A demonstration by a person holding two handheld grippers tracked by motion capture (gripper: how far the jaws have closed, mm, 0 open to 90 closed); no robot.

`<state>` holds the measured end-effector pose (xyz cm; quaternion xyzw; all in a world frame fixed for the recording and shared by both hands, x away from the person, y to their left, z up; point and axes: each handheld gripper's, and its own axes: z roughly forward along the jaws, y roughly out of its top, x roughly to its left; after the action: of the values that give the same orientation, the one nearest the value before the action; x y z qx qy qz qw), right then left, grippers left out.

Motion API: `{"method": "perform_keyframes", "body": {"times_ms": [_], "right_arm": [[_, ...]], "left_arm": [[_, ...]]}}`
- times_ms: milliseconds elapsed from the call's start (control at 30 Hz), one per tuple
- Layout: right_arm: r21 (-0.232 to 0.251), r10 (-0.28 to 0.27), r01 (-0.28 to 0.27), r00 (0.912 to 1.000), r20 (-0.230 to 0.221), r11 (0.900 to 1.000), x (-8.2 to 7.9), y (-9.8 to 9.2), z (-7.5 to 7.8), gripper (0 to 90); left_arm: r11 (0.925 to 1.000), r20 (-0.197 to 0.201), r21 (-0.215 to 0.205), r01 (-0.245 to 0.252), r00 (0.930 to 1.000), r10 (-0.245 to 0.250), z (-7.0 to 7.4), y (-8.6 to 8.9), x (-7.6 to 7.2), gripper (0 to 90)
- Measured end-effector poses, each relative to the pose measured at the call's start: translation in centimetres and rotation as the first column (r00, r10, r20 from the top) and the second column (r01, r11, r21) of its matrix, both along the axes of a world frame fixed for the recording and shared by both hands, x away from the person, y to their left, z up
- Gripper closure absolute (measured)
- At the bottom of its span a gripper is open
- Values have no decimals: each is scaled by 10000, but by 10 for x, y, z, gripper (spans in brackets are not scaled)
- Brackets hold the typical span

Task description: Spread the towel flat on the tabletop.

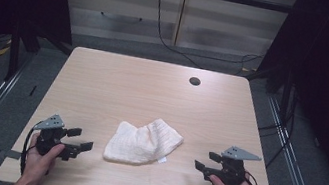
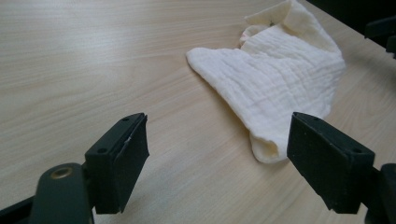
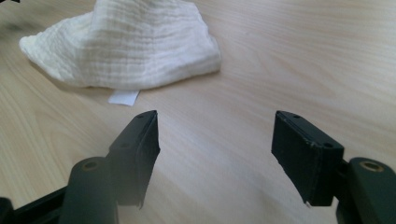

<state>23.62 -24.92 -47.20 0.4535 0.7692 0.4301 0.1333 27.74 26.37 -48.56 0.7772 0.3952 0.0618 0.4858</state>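
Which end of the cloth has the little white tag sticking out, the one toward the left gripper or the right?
The end toward the right gripper: the tag pokes from the cloth there, along its near edge; the left end shows none.

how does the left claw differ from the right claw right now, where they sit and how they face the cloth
The left claw sits at the table's near left, pointing rightward at the white cloth; the right claw sits at the near right, pointing leftward at it. In its own view the left claw has the cloth's folded corner near one jaw; the right claw stands farther back, facing the cloth's small tag. Both are open, empty and touch nothing.
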Motion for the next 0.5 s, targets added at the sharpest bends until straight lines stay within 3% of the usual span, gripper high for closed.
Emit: {"method": "perform_keyframes", "body": {"times_ms": [267,333,433,500], "right_arm": [[164,828,-831,9964,168,9964,30,29,14,326],[103,1217,-1221,9920,328,9925,41,47,19,318],[191,1531,-1536,9879,247,9880,48,58,22,307],[-17,1995,-1995,9798,134,9799,54,75,23,295]], "left_arm": [[9997,111,244,29,9999,-32,1,1,1,207],[9994,169,356,44,9998,-50,1,1,1,207],[9993,199,385,39,9998,-47,1,1,1,206],[9988,305,474,132,9994,-146,2,1,-1,207]]}}
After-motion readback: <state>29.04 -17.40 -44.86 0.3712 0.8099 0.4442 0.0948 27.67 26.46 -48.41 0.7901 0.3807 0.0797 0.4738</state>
